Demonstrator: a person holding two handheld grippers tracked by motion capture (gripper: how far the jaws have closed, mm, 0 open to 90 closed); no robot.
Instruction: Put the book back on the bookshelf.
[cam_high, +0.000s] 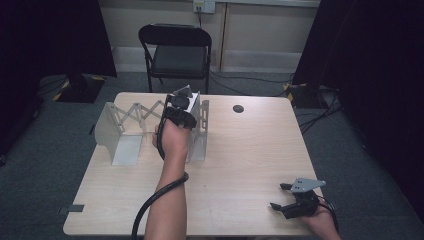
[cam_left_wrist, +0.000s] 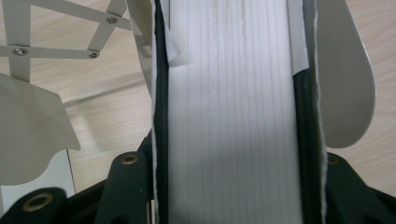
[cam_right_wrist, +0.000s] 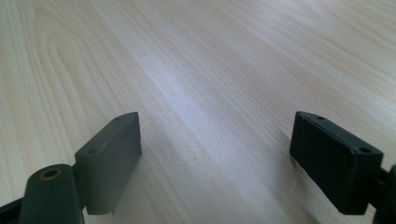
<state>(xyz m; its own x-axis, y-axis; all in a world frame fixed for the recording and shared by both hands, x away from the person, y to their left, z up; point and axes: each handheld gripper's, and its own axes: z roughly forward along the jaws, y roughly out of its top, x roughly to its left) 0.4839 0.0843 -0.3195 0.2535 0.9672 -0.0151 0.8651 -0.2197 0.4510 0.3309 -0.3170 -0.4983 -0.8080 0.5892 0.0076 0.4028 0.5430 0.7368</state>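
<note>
1. The left gripper (cam_high: 181, 106) is at the right-hand end of the folding book rack (cam_high: 150, 127), which stands on the far left part of the table (cam_high: 240, 150). Its jaws are closed on a book (cam_left_wrist: 233, 112), pressing on both covers, with the lined page edge facing the camera in the left gripper view.

2. The book sits between two of the rack's upright metal plates: one plate (cam_left_wrist: 343, 74) is just right of it in that view, and another plate (cam_left_wrist: 140, 37) is just left. It looks as if the book is being set into this slot, though whether its bottom edge already rests on the rack's base cannot be told from these views.

3. To do the step well, keep the book upright and parallel to the plates, so that neither cover catches a plate edge.

4. Lower it straight down until it bears on the base, and only then let the jaws part; opening early would let it tip against a plate.

5. Draw the gripper up and back without knocking the scissor links (cam_high: 137, 111) at the rack's far side, since a push there could shift the whole rack.

6. The right gripper (cam_high: 290, 199) rests near the near right corner of the table, well apart from the rack, jaws wide open with nothing between them. It could steady the rack's end if it slides.
</note>
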